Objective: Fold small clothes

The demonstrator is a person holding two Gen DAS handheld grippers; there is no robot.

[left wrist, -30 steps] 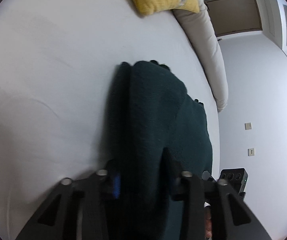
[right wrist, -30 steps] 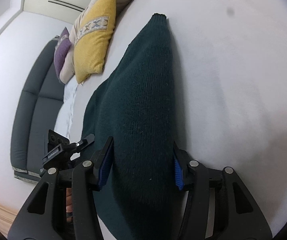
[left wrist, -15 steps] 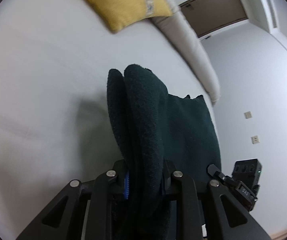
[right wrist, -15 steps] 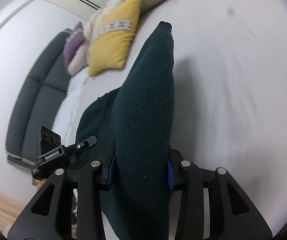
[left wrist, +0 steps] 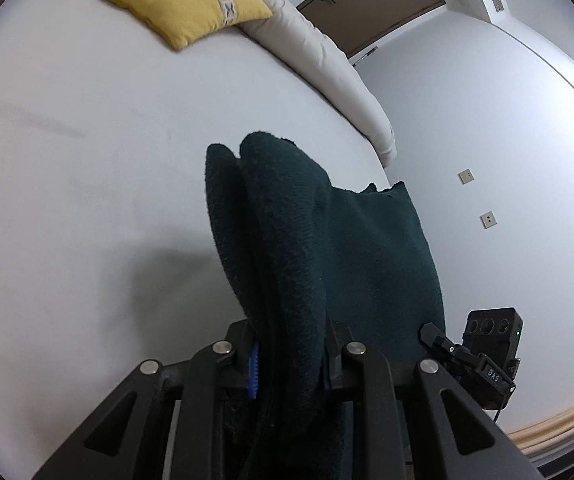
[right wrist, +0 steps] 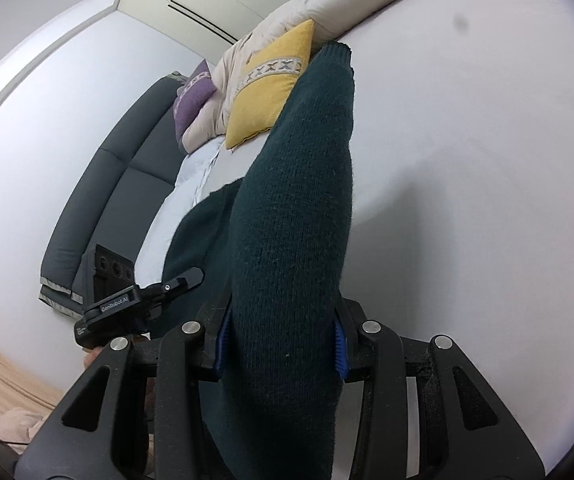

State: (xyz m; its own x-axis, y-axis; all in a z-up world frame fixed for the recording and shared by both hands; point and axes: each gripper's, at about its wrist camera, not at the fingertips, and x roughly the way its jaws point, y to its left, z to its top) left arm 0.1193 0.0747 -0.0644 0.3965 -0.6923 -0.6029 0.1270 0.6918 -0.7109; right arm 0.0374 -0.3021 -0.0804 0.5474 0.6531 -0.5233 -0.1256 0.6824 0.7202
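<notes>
I have the left tongs (left wrist: 291, 354) clamped on a bunched fold of the dark green knit sweater (left wrist: 287, 248), and through the left wrist camera the cloth rises out of the jaws as two rounded humps pressed side by side, with a flatter panel of the same sweater stretching away to the right of them. My right tongs (right wrist: 281, 346) are clamped on another thick part of the sweater (right wrist: 299, 220); their blue pads (right wrist: 339, 350) press into the knit on both sides, and a long tube of cloth, which looks like a sleeve, runs forward from them and ends in a ribbed cuff. The sweater is held up off the white bed (left wrist: 87, 160), and it throws a soft shadow on the sheet to the left of the left tongs. Each camera catches the other tool at its edge: the right one appears low on the right in the left view, the left one low on the left in the right view. A yellow cushion (left wrist: 183, 0) with a patterned band lies at the far end of the bed, touching a cream duvet (left wrist: 327, 64) rolled along the edge. In the right view a purple cushion (right wrist: 195, 98) sits beyond the yellow one, against a dark grey headboard (right wrist: 99, 200).
</notes>
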